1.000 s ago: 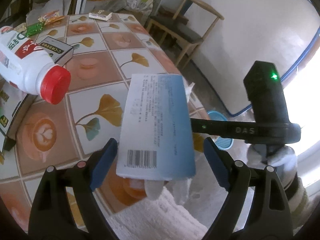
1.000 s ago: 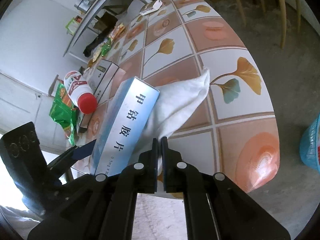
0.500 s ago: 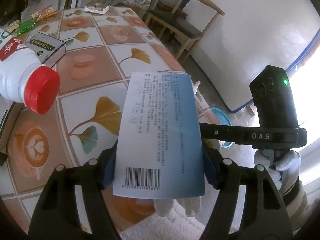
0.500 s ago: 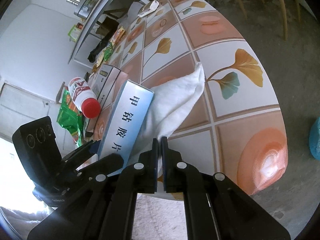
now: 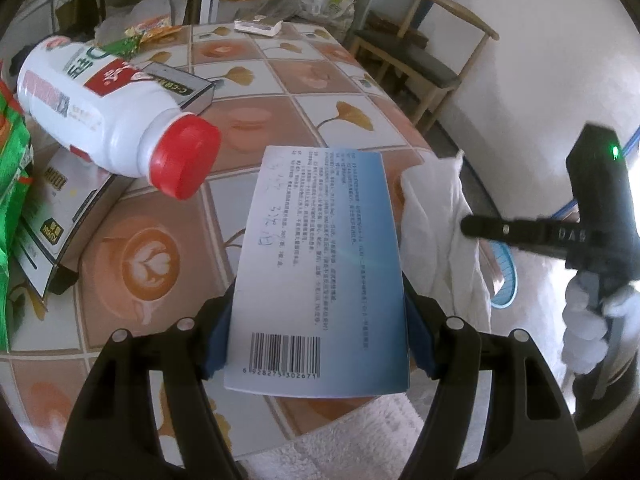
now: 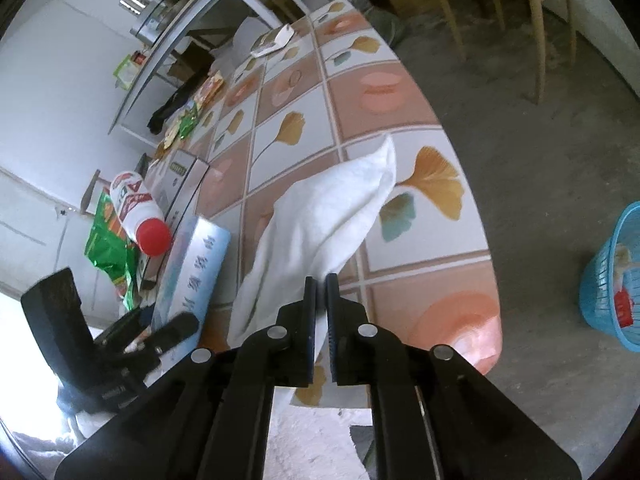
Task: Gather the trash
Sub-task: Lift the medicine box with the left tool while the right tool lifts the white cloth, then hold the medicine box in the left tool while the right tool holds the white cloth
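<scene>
Both grippers clamped over the counter (image 5: 304,120)

The left gripper (image 5: 316,340) grasps the blue-and-white box (image 5: 320,276) above the counter edge; the right gripper (image 6: 320,284) pinches the white cloth (image 6: 320,216), beside the box.

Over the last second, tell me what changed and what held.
The left gripper went from open around the blue-and-white box to shut on it, fingers now pressed to both sides. The box now sits deeper between them. The right gripper stayed shut on the white cloth. The white bottle with the red cap still lies on the boxes at the left.
</scene>
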Demonstrator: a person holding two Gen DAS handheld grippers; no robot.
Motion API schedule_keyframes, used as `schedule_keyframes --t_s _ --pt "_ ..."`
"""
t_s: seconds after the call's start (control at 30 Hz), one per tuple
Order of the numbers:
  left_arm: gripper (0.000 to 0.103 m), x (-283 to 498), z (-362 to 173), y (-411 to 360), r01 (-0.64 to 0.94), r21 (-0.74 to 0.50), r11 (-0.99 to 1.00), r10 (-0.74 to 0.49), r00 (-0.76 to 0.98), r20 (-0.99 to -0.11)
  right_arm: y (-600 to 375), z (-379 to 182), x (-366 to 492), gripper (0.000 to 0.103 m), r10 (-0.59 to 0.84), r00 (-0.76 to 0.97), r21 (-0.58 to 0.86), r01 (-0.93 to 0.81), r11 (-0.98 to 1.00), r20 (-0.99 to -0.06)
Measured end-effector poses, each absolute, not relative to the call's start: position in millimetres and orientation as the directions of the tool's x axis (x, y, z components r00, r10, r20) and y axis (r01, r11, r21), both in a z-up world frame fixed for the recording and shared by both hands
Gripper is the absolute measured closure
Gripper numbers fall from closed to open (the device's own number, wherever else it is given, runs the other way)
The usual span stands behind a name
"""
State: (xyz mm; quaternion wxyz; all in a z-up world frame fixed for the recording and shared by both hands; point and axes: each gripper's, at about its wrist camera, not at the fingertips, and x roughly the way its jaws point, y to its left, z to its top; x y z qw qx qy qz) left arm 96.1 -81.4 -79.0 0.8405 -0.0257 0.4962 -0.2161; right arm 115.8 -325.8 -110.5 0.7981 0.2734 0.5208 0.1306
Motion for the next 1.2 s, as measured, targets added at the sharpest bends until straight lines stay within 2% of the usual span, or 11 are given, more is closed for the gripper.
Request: schedule_keyframes --t_s 0.07,0.23,0.37,0.47,0.53,0.7,0.87,1.0,1.2 --pt "0.036 94.6 -79.1 -83.3 0.341 -0.260 0.904 -0.392 0.411 -0.823 -329.2 -108.5 116.9 0.068 0.475 0.448 0.571 0.104 0.814 -0.758" --pt "0.036 92.1 -78.7 -89.5 0.350 -0.258 0.901 -0.393 0.403 -0.827 -331.8 -103.7 126.2 0.057 0.437 0.497 0.576 0.164 0.801 -0.750" --pt "0.035 92.4 -78.4 -92.1 0.345 -0.258 0.903 -0.390 0.400 -0.830 -316.3 -105.7 141.4 0.057 0.391 0.495 0.525 0.165 0.835 -0.776" --pt "0.030 95.1 -77.9 -92.9 0.341 -0.276 0.899 -0.401 0.384 -0.832 -302.1 -102.8 149.5 0.057 0.309 0.509 0.434 0.144 0.889 -0.803" --pt "0.025 98.1 -78.0 -93.8 0.333 -0.287 0.898 -0.405 0.374 -0.834 -292.4 -100.6 152.7 0.061 0.252 0.510 0.365 0.132 0.922 -0.823" --pt "0.023 104.7 -78.6 -96.9 0.319 -0.275 0.907 -0.388 0.381 -0.839 -278.6 -100.2 151.3 0.072 0.154 0.520 0.240 0.103 0.965 -0.840" --pt "0.023 110.1 -79.8 -104.4 0.325 -0.234 0.916 -0.359 0.405 -0.841 -279.6 -101.6 147.8 0.092 0.159 0.524 0.245 0.098 0.965 -0.837" --pt "0.023 110.2 -80.5 -109.9 0.344 -0.199 0.918 -0.339 0.418 -0.843 -280.5 -96.3 142.7 0.095 0.168 0.538 0.258 0.096 0.961 -0.826" --pt "0.032 109.5 -81.0 -112.0 0.367 -0.151 0.918 -0.314 0.440 -0.841 -292.7 -78.0 122.3 0.096 0.203 0.582 0.319 0.103 0.942 -0.788"
